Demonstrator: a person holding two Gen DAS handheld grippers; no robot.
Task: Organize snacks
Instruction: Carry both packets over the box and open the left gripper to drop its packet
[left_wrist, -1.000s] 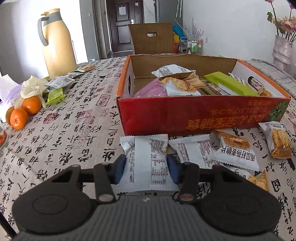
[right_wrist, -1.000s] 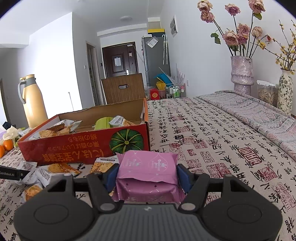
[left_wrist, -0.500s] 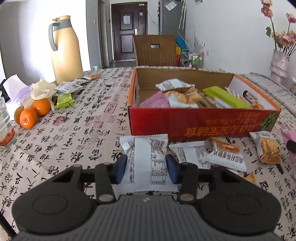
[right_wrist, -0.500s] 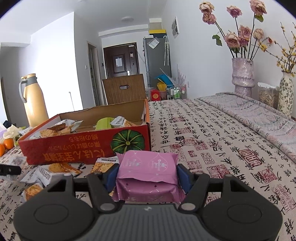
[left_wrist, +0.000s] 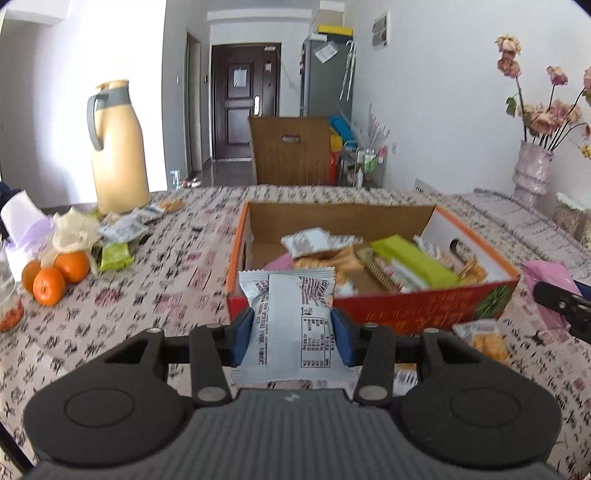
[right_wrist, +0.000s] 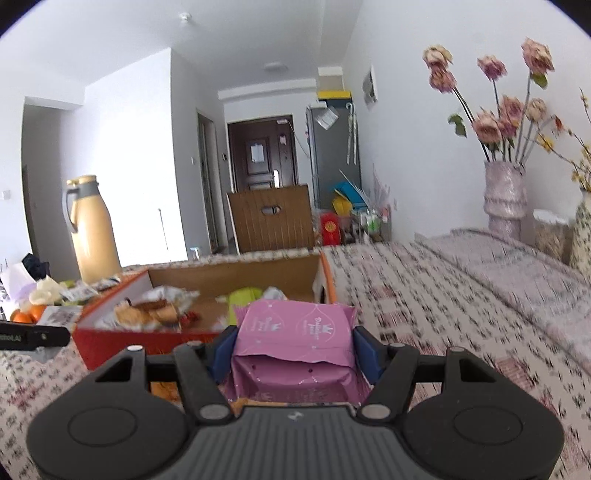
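My left gripper (left_wrist: 291, 338) is shut on a white snack packet (left_wrist: 291, 325) and holds it in the air in front of the red cardboard box (left_wrist: 424, 306). The box holds several snacks, among them a green bar (left_wrist: 410, 260). My right gripper (right_wrist: 293, 350) is shut on a pink packet (right_wrist: 295, 339), raised near the box's (right_wrist: 147, 338) right front corner. The right gripper (left_wrist: 561, 302) with its pink packet (left_wrist: 550, 277) also shows at the right edge of the left wrist view. A loose cracker packet (left_wrist: 484, 338) lies on the table before the box.
Oranges (left_wrist: 55, 277), a green packet (left_wrist: 114, 256) and other wrappers lie at the left, by a yellow thermos (left_wrist: 118, 151). A wooden chair back (left_wrist: 290, 149) stands behind the table. A flower vase (right_wrist: 504, 197) stands at the far right.
Both grippers have risen from the table with their packets, so the box's inside shows from higher up. The right gripper has moved toward the box.
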